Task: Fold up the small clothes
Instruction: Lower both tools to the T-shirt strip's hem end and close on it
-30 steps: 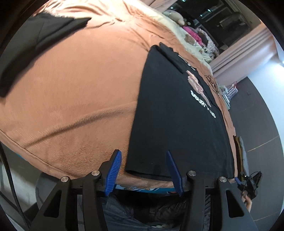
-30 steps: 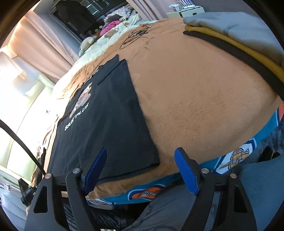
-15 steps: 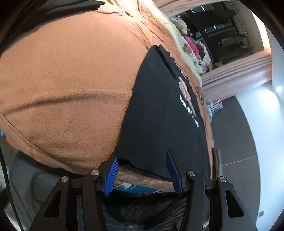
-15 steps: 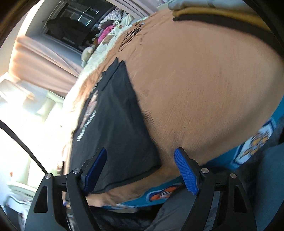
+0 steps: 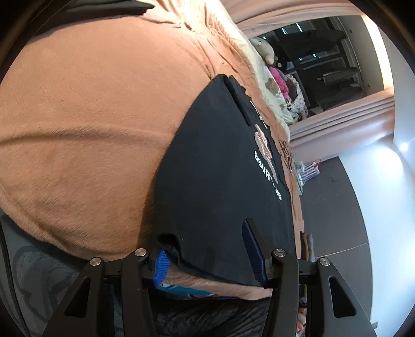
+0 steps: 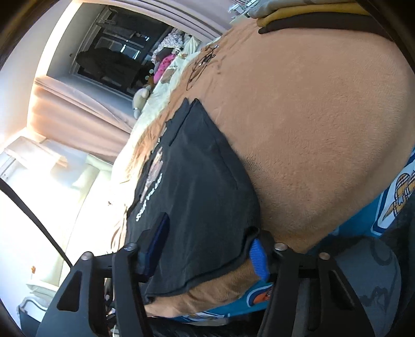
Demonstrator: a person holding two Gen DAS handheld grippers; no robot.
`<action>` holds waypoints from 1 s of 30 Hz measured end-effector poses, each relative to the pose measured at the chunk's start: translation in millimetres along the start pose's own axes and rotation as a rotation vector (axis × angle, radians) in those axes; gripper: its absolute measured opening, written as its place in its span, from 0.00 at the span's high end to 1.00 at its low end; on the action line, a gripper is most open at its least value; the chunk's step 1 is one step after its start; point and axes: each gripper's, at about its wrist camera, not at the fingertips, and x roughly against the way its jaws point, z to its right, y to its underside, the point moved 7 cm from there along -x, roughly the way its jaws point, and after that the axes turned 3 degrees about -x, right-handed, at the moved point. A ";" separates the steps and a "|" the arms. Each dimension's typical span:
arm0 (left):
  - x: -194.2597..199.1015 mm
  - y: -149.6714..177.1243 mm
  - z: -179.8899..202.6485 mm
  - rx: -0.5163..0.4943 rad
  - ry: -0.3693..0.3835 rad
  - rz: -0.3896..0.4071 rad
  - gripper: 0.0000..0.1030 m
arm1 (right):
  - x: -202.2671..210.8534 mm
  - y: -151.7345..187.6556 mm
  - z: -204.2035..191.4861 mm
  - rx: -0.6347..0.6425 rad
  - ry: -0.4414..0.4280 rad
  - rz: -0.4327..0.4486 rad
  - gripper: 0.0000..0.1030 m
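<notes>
A black T-shirt (image 5: 220,168) with a pale print lies folded into a long strip on the orange-brown blanket (image 5: 90,129), hem toward me. My left gripper (image 5: 205,233) straddles the hem's left corner: the corner drapes over the left pad (image 5: 160,267), and the right pad (image 5: 253,251) rests on top of the cloth. The pads stand well apart. In the right wrist view, my right gripper (image 6: 210,230) straddles the right corner of the T-shirt (image 6: 197,181). Its jaws are closing with the hem between them, though a wide gap still shows.
Folded grey, yellow and black clothes (image 6: 311,18) are stacked at the blanket's far right. Another black garment (image 5: 103,7) lies far left. A blue patterned sheet (image 6: 389,202) shows below the blanket's near edge. A thin black cord (image 6: 202,62) and plush toys (image 5: 267,51) lie beyond the shirt.
Both grippers have sunk to the shirt's near hem and rolled. The hem corners now lie between the pads. The right jaws have narrowed; the left jaws have kept their width.
</notes>
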 end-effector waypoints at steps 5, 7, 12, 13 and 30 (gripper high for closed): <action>-10.1 -7.6 -1.4 -0.004 -0.067 0.026 0.53 | -10.6 -2.8 4.5 -0.023 0.017 0.014 0.51; -15.5 -11.4 -3.6 0.007 -0.085 0.034 0.57 | -11.6 -4.1 2.5 -0.029 0.019 0.017 0.54; -26.3 -19.7 -6.0 0.019 -0.109 0.049 0.68 | -16.9 -6.4 -6.5 -0.025 0.029 0.014 0.56; -28.3 -21.2 -6.4 0.019 -0.120 0.049 0.70 | -17.0 -6.4 -7.3 -0.024 0.031 0.014 0.56; 7.7 -35.5 15.9 -0.016 -0.104 0.126 0.98 | 24.3 -16.1 -39.4 0.003 0.014 0.058 1.00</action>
